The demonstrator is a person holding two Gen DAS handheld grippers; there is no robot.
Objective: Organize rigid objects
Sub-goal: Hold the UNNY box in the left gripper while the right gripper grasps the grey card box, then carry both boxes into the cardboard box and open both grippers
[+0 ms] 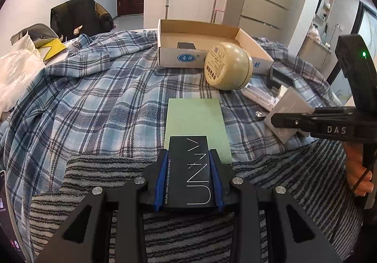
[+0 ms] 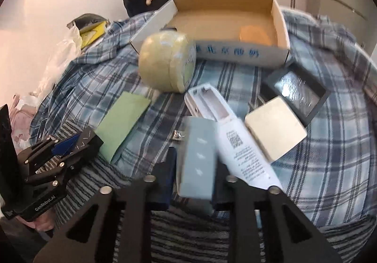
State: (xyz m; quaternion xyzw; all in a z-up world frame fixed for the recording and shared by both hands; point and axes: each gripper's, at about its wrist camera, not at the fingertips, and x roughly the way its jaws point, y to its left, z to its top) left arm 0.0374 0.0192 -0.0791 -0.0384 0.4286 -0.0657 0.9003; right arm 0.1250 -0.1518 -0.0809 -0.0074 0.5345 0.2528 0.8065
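My left gripper (image 1: 188,153) is shut on a flat black box (image 1: 188,168) with white lettering, held over a striped cloth; it also shows at the left of the right wrist view as the left gripper (image 2: 77,142). Just beyond it a pale green flat box (image 1: 195,119) lies on the plaid blanket. My right gripper (image 2: 195,161) is shut on a grey-blue oblong box (image 2: 196,157), and its pads sit against both long sides. A round cream tin (image 1: 227,66) rests on its edge against the front wall of an open cardboard box (image 1: 179,58).
Beside the grey-blue box lie a white printed pack (image 2: 235,140), a cream square box (image 2: 275,126) and a black tray (image 2: 297,91). The cardboard box (image 2: 235,51) holds an orange item (image 2: 254,35). A small metal piece (image 2: 178,134) lies on the blanket. Bags are piled at far left.
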